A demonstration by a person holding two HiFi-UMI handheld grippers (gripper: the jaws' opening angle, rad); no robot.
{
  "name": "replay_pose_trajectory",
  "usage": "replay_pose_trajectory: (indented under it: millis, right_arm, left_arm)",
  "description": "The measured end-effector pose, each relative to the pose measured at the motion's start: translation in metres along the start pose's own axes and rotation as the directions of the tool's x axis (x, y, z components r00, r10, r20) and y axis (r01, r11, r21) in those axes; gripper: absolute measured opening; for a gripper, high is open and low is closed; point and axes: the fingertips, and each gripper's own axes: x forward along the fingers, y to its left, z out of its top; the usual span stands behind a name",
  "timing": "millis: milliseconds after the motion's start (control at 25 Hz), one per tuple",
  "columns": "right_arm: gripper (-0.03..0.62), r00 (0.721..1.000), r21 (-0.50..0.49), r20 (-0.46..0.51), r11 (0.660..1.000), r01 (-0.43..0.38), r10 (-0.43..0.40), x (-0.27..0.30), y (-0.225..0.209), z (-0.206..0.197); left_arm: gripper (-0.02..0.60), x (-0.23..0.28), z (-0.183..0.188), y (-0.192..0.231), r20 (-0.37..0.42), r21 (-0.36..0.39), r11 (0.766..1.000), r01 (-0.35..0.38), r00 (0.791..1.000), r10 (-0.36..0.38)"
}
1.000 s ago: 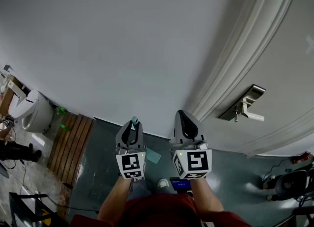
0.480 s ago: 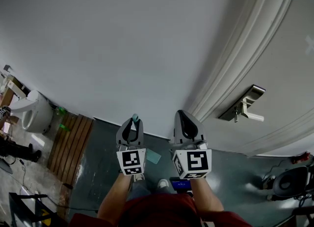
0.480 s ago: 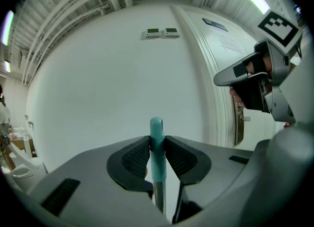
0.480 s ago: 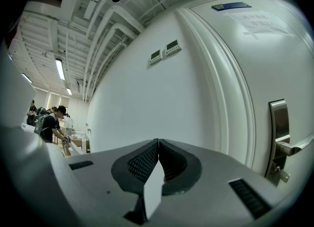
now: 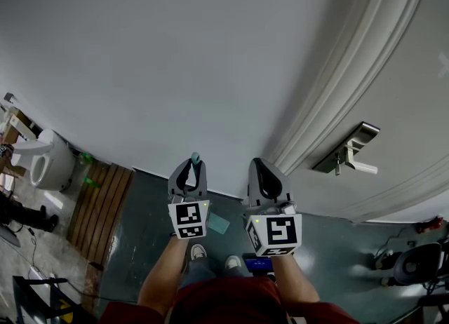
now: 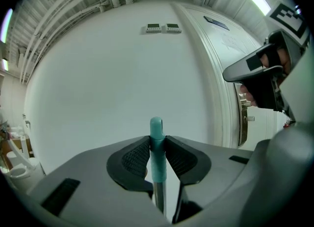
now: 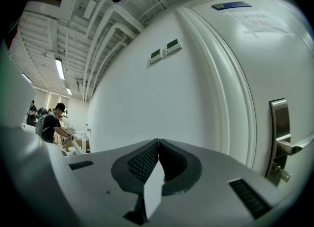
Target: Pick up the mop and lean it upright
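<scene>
The mop's teal handle tip [image 6: 156, 127] stands upright between the pads of my left gripper [image 6: 157, 145], which is shut on it; the metal pole [image 6: 158, 197] runs down below the jaws. In the head view the left gripper [image 5: 190, 167] holds the handle tip [image 5: 196, 157] close to the white wall [image 5: 175, 70], and the mop's teal pad [image 5: 218, 224] lies on the dark floor below. My right gripper [image 5: 265, 173] hangs beside it, nearer the door frame. Its jaws [image 7: 158, 145] are shut with nothing between them.
A white door [image 5: 414, 105] with a metal lever handle [image 5: 349, 152] is at the right. At the left stand a white toilet-like fixture [image 5: 42, 165] and a wooden slat mat [image 5: 102, 207]. Cables and black gear [image 5: 414, 263] lie at the lower right. People work far off [image 7: 53, 122].
My left gripper has moved toward the wall with the mop handle in it, a little up and right in the head view. The right gripper has stayed in place.
</scene>
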Motion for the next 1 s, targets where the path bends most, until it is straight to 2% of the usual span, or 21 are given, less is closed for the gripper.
replay_pose_trajectory:
  millis: [680,1000]
  right_arm:
    - [0.017,1.000,-0.001,-0.012,1.000,0.026,-0.026,0.000,-0.011,-0.003]
    - [0.017,1.000,-0.009,-0.022,1.000,0.019,-0.019,0.000,-0.011,-0.006]
  left_arm:
    - [0.120,0.080,-0.003,0.014,-0.061,0.047,0.999,0.017,0.998,-0.014]
    - [0.120,0.101,-0.004,0.012,-0.058,0.047,0.999,0.014,0.998,-0.011]
